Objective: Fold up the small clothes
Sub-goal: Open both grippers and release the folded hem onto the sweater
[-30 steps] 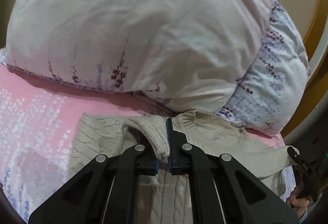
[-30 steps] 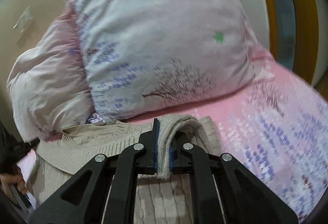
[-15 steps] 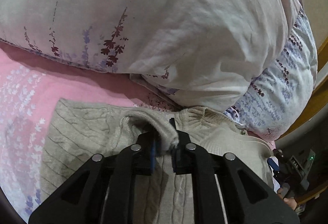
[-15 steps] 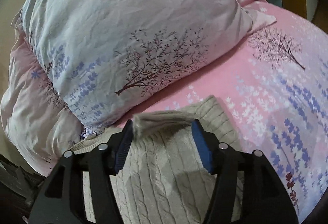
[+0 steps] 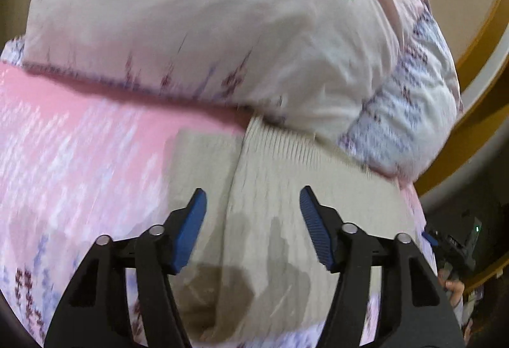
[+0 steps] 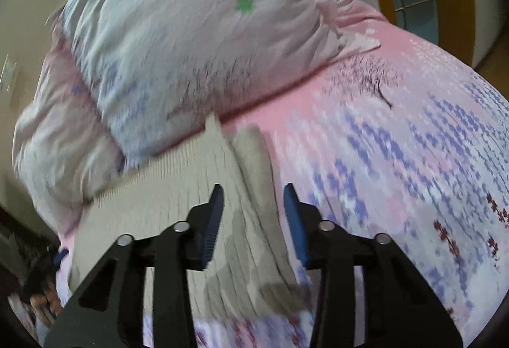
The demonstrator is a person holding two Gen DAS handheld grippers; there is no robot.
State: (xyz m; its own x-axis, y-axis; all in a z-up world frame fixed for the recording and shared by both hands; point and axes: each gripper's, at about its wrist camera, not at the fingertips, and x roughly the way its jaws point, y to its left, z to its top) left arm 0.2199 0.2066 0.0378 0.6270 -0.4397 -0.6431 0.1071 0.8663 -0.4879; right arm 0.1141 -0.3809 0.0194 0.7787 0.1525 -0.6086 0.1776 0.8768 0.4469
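Both tools (image 5: 253, 198) (image 6: 253, 193) above sweater (image 5: 286, 182)

Left tongs (image 5: 253, 198) just opened, empty, above beige knit sweater (image 5: 286, 188) on pink sheet (image 5: 79, 131); pillow (image 5: 206, 29) behind.

No readable text, label, brand or number on anything in either view.
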